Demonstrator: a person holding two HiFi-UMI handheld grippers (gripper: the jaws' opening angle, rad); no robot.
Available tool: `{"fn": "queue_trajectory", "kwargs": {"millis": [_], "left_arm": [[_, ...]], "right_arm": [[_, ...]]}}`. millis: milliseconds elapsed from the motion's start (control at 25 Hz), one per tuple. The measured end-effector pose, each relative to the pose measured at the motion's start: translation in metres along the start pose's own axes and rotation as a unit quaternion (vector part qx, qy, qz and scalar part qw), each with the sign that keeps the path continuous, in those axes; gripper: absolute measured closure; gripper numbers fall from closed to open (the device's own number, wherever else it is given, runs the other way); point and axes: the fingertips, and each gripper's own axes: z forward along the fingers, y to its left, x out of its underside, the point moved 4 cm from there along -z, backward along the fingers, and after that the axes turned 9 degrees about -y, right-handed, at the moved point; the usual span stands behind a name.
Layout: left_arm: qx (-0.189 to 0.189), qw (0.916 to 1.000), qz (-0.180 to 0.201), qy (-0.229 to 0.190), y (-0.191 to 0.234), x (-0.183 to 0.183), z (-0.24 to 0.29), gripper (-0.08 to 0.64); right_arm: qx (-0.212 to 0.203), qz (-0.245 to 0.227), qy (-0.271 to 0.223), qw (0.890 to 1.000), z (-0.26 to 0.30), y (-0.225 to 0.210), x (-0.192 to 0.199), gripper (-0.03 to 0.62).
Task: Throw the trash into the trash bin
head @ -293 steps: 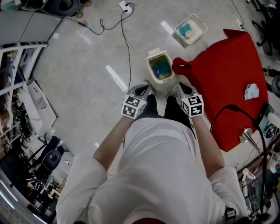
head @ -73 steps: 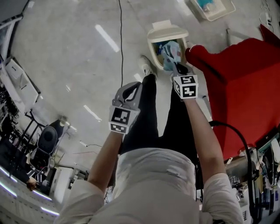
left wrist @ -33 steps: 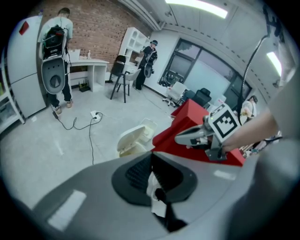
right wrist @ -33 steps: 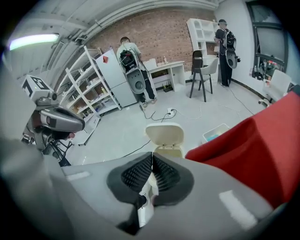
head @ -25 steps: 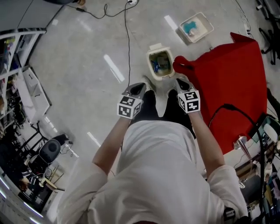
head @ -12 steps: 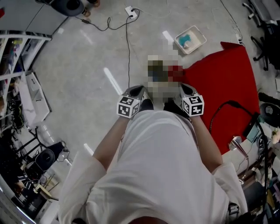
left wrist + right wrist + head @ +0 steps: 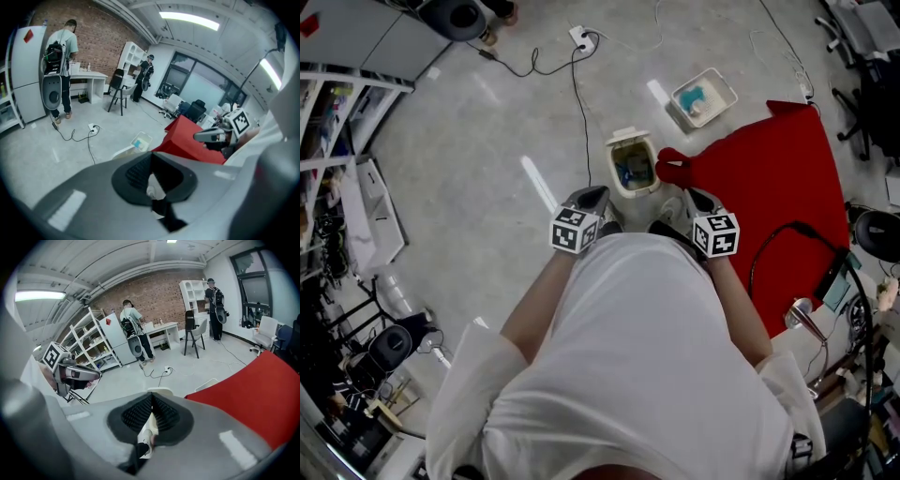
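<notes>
Right gripper (image 7: 701, 199) jaws together, empty | left gripper (image 7: 592, 197) same, both near trash bin (image 7: 615, 173) | we judge trash (image 7: 632, 174) inside light, soft; pinch its top.

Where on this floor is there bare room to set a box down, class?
The widest bare floor lies between the shelves and the black cable. A smaller patch sits between the trash bin and the white tray. The right edge, past the red cloth, is crowded with gear.
</notes>
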Motion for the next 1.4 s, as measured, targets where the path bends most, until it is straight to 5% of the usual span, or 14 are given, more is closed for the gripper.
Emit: {"fn": "queue_trajectory", "kwargs": {"millis": [1400], "left_arm": [[-0.015, 0.9999, -0.007, -0.003, 0.010, 0.004, -0.008, 0.555]], "right_arm": [[-0.029, -0.007, 0.006, 1.000, 0.004, 0.013, 0.003, 0.592]]}}
